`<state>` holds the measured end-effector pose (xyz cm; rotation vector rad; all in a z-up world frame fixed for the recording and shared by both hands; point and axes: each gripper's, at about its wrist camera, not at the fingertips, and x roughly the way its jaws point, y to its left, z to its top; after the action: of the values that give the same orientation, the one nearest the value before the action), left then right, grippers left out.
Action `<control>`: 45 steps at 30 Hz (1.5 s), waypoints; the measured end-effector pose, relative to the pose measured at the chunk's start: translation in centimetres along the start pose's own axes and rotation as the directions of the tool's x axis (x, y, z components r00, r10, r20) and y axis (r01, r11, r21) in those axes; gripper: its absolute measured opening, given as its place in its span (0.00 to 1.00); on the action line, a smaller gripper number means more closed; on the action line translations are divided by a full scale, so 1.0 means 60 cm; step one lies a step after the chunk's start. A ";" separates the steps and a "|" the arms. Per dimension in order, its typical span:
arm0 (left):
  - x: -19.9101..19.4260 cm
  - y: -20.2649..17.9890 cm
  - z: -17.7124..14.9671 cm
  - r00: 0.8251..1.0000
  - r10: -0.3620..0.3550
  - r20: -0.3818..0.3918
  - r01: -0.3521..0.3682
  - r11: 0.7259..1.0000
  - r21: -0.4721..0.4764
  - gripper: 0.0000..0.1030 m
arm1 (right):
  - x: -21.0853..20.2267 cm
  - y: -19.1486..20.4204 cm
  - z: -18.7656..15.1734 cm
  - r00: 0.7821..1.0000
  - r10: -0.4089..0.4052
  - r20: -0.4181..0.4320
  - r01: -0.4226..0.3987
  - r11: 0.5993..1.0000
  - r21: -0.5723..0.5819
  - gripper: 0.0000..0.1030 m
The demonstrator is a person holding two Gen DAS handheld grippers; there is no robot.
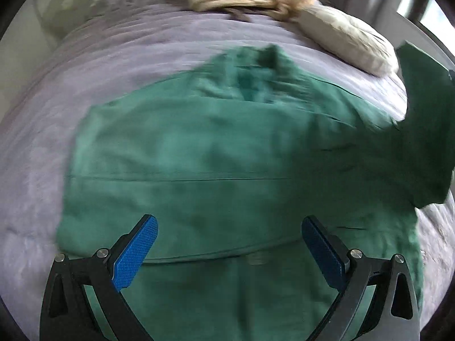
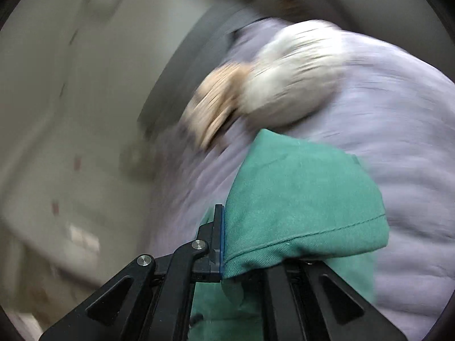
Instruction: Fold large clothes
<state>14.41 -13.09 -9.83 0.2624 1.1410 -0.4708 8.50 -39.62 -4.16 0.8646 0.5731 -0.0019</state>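
A large green shirt [image 1: 216, 153] lies spread on a bed with a lilac cover [image 1: 119, 65], collar toward the far side. My left gripper [image 1: 229, 236] is open and empty, hovering over the shirt's near part. At the right edge of the left wrist view a green sleeve [image 1: 423, 130] is lifted off the bed. In the right wrist view my right gripper [image 2: 227, 227] is shut on that green sleeve fabric [image 2: 301, 199], which drapes over and hides the right finger. The view is motion-blurred.
A beige and cream heap of clothes [image 1: 284, 2] lies at the far end of the bed, also in the right wrist view [image 2: 273, 85]. A pale wall [image 2: 71, 113] stands beside the bed. A window [image 1: 412, 2] is at the far right.
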 end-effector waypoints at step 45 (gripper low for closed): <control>0.026 0.114 -0.001 0.999 0.035 0.037 -0.032 0.996 -0.079 0.99 | 0.089 -0.091 -0.072 0.789 -0.602 -0.117 0.599 0.798 -0.064 0.62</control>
<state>18.21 -7.43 -11.55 0.2035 1.1137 -0.3989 9.76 -38.91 -12.83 0.6278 0.9573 -0.5267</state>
